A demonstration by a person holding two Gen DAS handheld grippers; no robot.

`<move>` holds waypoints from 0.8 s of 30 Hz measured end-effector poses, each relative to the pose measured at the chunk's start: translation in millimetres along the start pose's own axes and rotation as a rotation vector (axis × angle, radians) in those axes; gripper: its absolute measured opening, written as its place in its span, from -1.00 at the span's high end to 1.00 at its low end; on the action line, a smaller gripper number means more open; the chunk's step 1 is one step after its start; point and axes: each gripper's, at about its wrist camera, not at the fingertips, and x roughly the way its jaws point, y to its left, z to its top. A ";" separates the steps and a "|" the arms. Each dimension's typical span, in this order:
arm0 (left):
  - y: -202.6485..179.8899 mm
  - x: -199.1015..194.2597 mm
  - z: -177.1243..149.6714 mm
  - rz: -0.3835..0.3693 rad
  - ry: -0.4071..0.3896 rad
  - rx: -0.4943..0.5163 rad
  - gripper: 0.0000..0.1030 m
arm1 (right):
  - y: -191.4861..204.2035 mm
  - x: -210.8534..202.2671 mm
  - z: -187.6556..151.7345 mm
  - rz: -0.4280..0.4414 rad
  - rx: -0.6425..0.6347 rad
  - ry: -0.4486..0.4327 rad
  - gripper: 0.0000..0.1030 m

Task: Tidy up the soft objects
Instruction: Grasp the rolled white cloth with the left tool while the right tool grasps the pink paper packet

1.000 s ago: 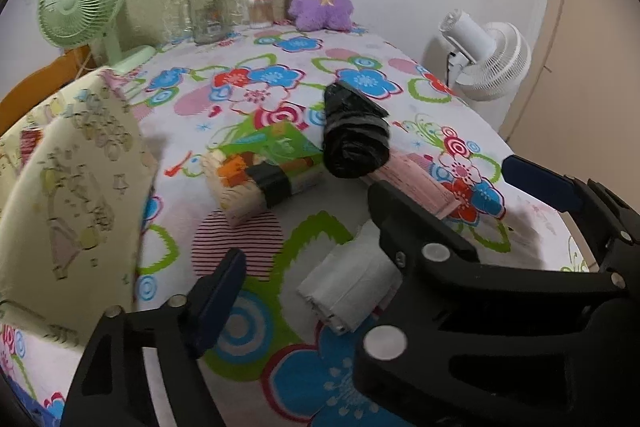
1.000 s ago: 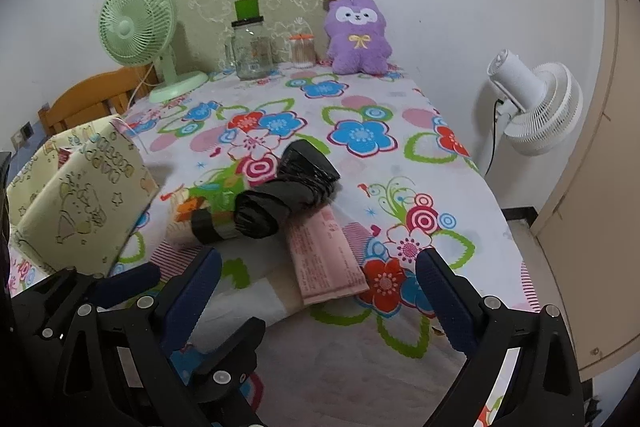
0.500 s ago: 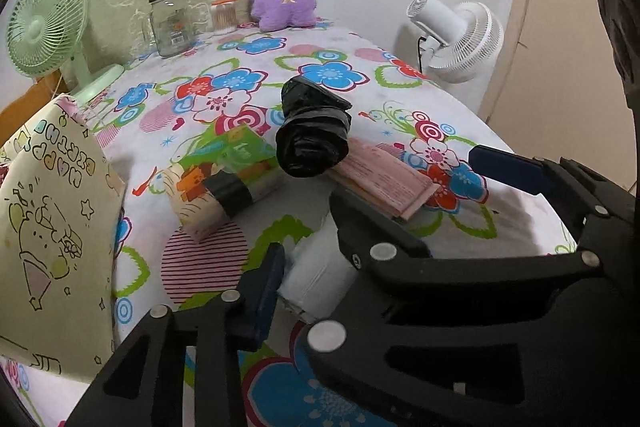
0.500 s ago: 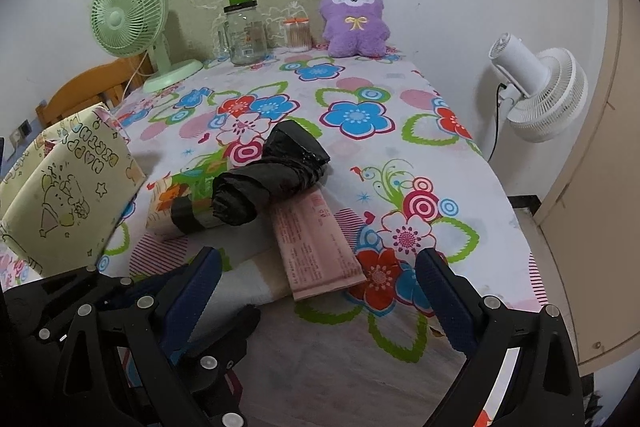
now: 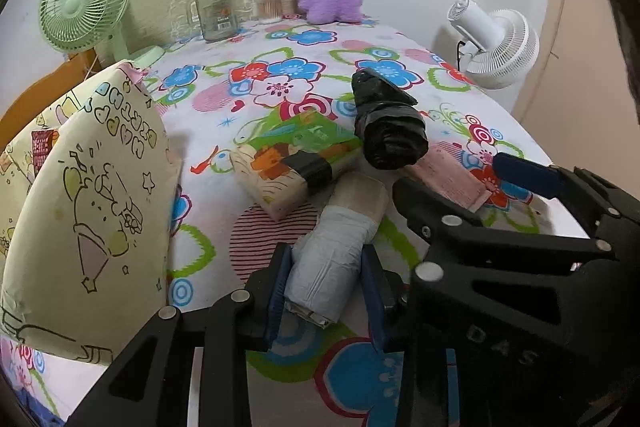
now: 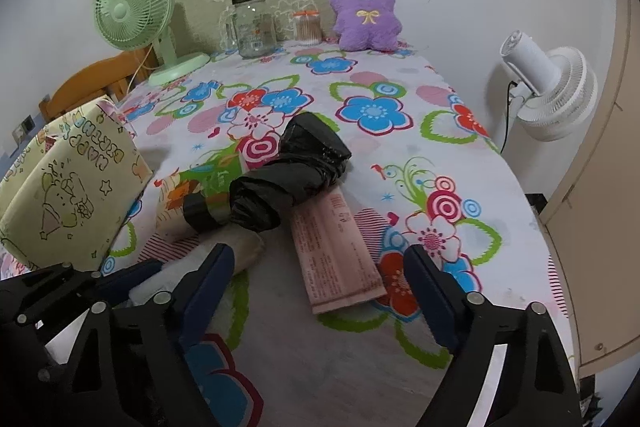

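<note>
At the left edge of the worktop (image 5: 224, 115) stood the yellow gift bag (image 5: 88, 195), its mouth facing away from us, so we could not tell what it held. Just right of it, our left tool (image 5: 326, 291) had changed most: a second earlier its jaws stood wide around the white roll (image 5: 336, 251), and they had just been closing until the blue pads pressed both sides of the roll's near end. We judged that a firm grasp, with the roll lying on the floral cloth, its far end touching the cartoon-printed pack (image 5: 292, 171). That pack lay under the black roll (image 5: 388, 131), which also leaned over the pink packet (image 6: 336, 251).

Further right, our right tool (image 6: 320, 279) hung released above the cloth. Its jaws had just been closing a little yet stayed wide, with the near end of the pink packet between them and no pad touching it.

For the task, we reckoned the first soft item was now secured and ready to lift toward the bag, while the pink packet looked like the right tool's target.
</note>
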 end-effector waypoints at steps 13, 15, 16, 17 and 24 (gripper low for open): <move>-0.4 1.2 2.8 0.010 0.001 0.003 0.32 | -1.5 15.4 1.8 -0.046 -0.016 0.058 0.12; -0.4 1.2 3.0 0.008 0.000 0.009 0.32 | -2.1 13.7 1.0 -0.040 -0.013 0.062 0.15; -1.4 0.9 2.7 0.008 0.000 0.010 0.32 | -2.0 12.8 0.5 -0.038 -0.012 0.064 0.17; -1.7 0.4 2.3 0.008 0.001 0.012 0.33 | -2.1 11.5 -0.3 -0.035 -0.011 0.066 0.18; -4.2 -7.5 -3.9 -0.001 -0.004 0.017 0.33 | -1.6 -0.7 -7.0 -0.019 0.005 0.083 0.20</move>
